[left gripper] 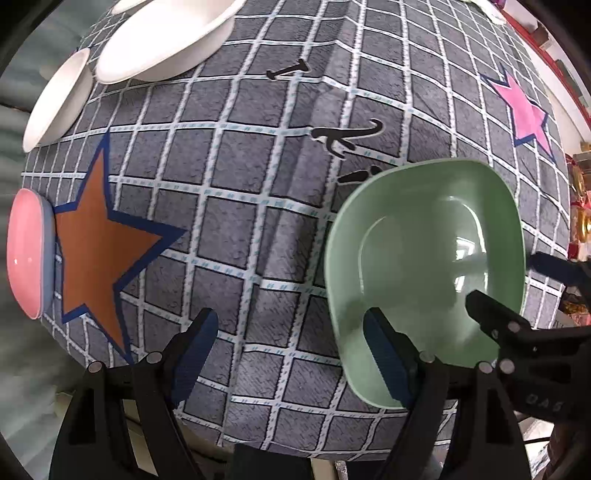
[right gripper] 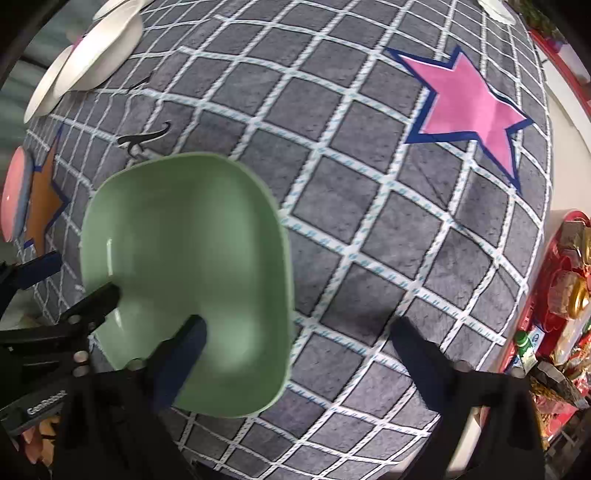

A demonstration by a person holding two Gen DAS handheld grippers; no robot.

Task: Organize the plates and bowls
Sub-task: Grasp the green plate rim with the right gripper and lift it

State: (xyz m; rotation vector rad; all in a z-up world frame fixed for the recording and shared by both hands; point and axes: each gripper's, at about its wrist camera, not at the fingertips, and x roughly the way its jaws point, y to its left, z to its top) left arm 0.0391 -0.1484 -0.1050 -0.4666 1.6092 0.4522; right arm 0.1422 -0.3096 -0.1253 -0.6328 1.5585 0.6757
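Note:
A pale green squarish bowl (left gripper: 424, 258) sits upright on the grey checked cloth; it also shows in the right wrist view (right gripper: 184, 258). My left gripper (left gripper: 291, 328) is open, its right finger over the bowl's near rim. My right gripper (right gripper: 295, 332) is open too, its left finger over the bowl's inside. Two white bowls (left gripper: 166, 40) lie tilted at the far left. A pink plate (left gripper: 26, 251) sits at the left edge beside the orange star (left gripper: 96, 243).
A pink star (right gripper: 472, 103) marks the cloth at the far right. A white dish edge (right gripper: 495, 11) shows at the far right corner. Red and gold packages (right gripper: 561, 295) crowd the floor past the table's right edge.

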